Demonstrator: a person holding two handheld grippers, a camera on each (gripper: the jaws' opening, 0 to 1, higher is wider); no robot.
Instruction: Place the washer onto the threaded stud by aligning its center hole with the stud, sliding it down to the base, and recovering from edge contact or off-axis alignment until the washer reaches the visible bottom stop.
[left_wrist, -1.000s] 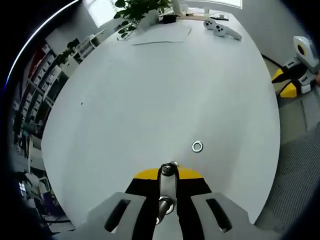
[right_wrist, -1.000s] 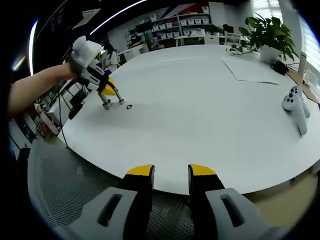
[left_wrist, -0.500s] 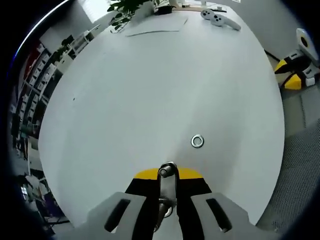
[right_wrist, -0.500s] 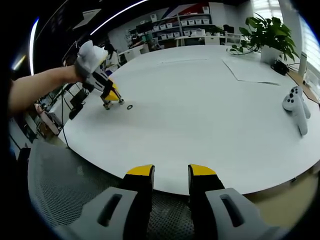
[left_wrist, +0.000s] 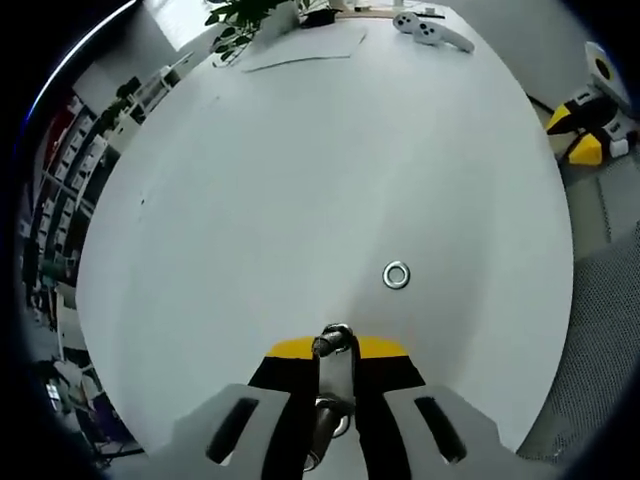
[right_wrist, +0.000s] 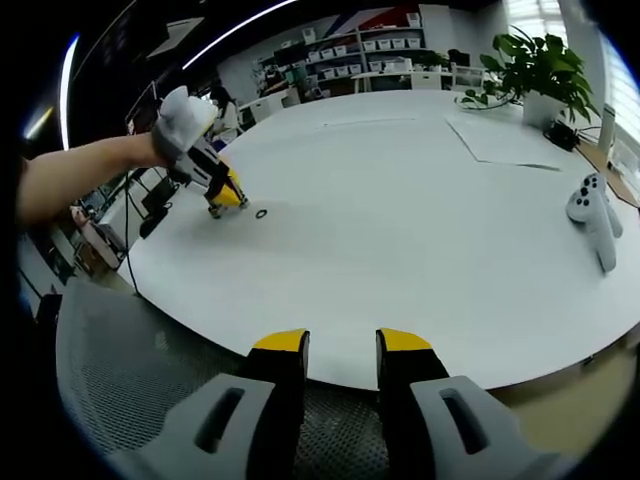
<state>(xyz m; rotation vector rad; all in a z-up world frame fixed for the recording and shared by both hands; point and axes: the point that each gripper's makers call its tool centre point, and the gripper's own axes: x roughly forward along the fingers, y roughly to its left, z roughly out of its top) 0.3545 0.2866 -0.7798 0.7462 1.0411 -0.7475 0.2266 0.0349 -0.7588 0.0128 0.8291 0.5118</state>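
Silver and shiny, the small round metal washer (left_wrist: 396, 275) lies flat on the big white round table (left_wrist: 300, 180). The left gripper (left_wrist: 336, 352) is clamped on a grey metal threaded stud (left_wrist: 335, 345), near the washer but not touching it. The right gripper (right_wrist: 342, 345) hangs empty over the table edge, its jaws apart.

washer (left_wrist: 396, 275): flat on the table (left_wrist: 300, 170), just ahead and right of the left gripper (left_wrist: 335, 350)
threaded stud (left_wrist: 334, 345): between the left gripper's jaws, over the near table edge
controller (right_wrist: 592, 215): on the table, far side from the washer
plant (right_wrist: 540, 65): beyond the controller, paper sheet (right_wrist: 500, 140) beside it
right gripper (right_wrist: 342, 345): off the table, over its near edge
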